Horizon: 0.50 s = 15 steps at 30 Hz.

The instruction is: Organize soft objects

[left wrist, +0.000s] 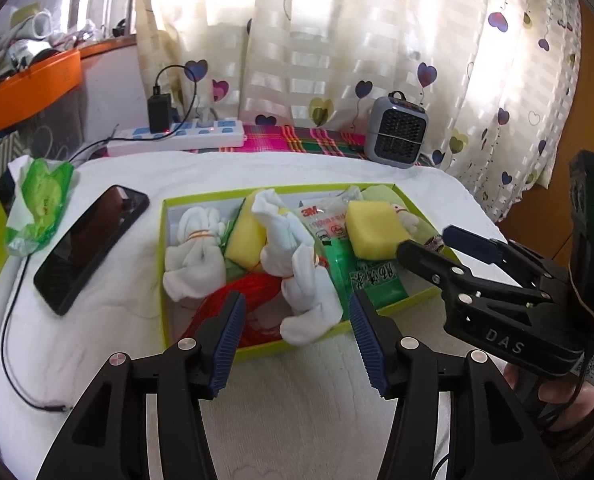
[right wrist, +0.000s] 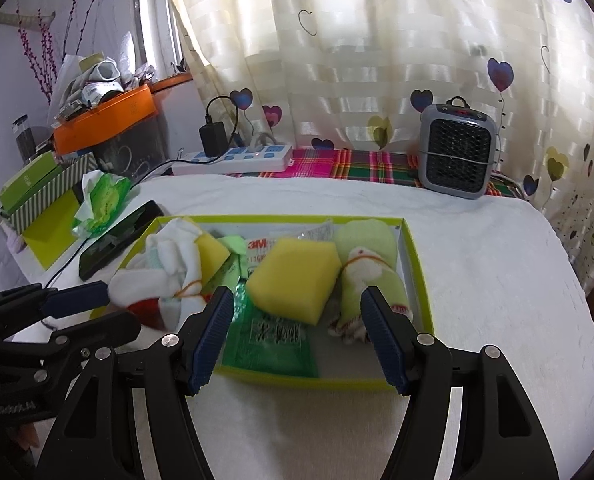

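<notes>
Soft objects fill the lime-green box [left wrist: 169,208], and that box is your landmark on the white cloth [left wrist: 97,344].

From the left wrist view, your left gripper [left wrist: 297,336] hangs just short of the box's near rim, jaws released, nothing between the blue pads. Beyond them inside the box lie the red mesh [left wrist: 225,300] and a white sock bundle [left wrist: 309,288]; a second white bundle [left wrist: 195,248] sits at the box's left end. A yellow sponge [left wrist: 373,230] rests toward the right end, with your right gripper [left wrist: 433,246] poised over that end, also parted and empty. If you mean to tidy the socks, I'd drop straight down over one bundle and pinch it at the rubber band, since the loose toes will flop.

From the right wrist view, the right gripper [right wrist: 297,340] is open above the near rim, framing the yellow sponge [right wrist: 293,280] and the green packet [right wrist: 273,344] under it. The green sock roll [right wrist: 365,276] sits against the right wall. Squeeze a sponge across its flat sides, gently.

Watch the thin cardboard walls; a finger catching the rim could drag the whole box. Right of the box the cloth is bare, your best set-down room. Left of it, the phone [right wrist: 117,240] and its cable crowd the edge.
</notes>
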Each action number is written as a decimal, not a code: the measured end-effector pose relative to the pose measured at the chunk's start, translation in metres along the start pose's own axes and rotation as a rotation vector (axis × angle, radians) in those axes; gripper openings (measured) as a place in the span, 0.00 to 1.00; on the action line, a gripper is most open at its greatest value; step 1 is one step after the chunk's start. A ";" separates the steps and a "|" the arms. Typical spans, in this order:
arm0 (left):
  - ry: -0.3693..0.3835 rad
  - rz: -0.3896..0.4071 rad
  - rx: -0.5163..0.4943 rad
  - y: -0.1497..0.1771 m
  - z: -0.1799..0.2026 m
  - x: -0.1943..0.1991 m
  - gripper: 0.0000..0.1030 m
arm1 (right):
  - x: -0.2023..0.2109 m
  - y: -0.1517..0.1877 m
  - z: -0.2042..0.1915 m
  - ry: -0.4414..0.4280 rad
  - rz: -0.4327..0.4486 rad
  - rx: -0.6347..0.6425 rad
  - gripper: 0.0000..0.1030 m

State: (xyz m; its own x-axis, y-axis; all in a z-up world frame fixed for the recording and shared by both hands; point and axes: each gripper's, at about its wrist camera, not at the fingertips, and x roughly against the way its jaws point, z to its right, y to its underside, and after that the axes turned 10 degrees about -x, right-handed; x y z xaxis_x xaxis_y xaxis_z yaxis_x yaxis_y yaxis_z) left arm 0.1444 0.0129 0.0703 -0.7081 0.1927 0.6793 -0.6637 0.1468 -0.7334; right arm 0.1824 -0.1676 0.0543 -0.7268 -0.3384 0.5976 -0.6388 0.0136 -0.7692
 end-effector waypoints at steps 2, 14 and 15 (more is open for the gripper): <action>-0.023 0.006 -0.008 0.003 0.002 0.004 0.52 | 0.004 0.004 0.000 0.008 -0.003 0.002 0.65; -0.072 -0.055 -0.014 0.031 0.017 0.009 0.52 | 0.015 0.034 0.011 0.050 -0.073 -0.017 0.65; -0.072 -0.064 -0.016 0.034 0.019 0.008 0.52 | 0.015 0.038 0.012 0.052 -0.081 -0.019 0.65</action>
State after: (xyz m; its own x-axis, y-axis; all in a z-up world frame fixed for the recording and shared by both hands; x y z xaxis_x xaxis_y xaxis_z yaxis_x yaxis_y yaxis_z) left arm 0.1116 0.0014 0.0514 -0.6805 0.1125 0.7241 -0.7044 0.1717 -0.6887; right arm 0.1501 -0.1833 0.0320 -0.6847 -0.2897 0.6687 -0.7000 0.0060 -0.7141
